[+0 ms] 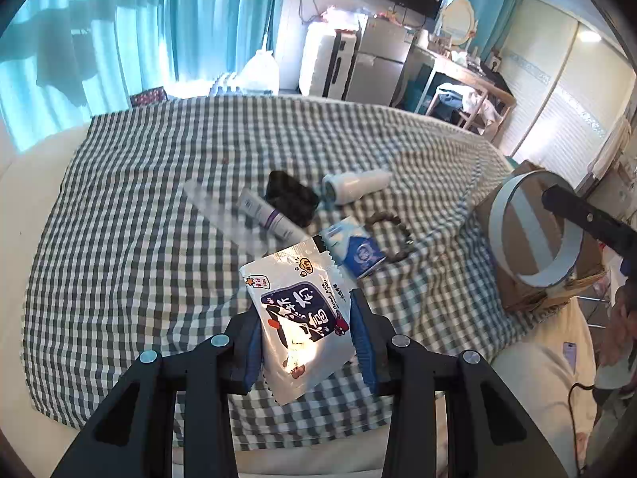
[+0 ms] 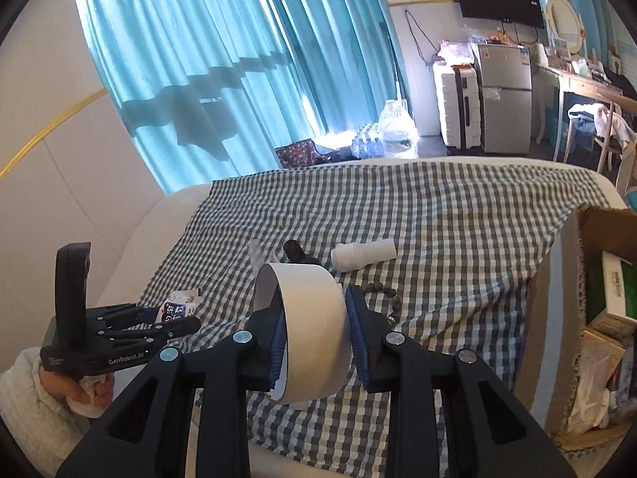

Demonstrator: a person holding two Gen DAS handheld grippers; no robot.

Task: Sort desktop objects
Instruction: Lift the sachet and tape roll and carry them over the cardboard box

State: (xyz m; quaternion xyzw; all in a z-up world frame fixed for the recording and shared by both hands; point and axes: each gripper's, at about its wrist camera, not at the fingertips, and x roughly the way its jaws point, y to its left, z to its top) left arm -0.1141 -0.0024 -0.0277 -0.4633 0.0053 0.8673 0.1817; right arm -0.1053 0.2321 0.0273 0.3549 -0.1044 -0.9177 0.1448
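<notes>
Two tools, snack packet (image 1: 296, 318), tape roll (image 2: 314, 330)

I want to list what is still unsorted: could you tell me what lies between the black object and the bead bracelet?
In the left wrist view, the white bottle lies between the black object and the bead bracelet.

The left gripper (image 2: 175, 328) body reads "GenRobot.AI"; the snack packet (image 1: 298, 318) reads "Good luck".
</notes>
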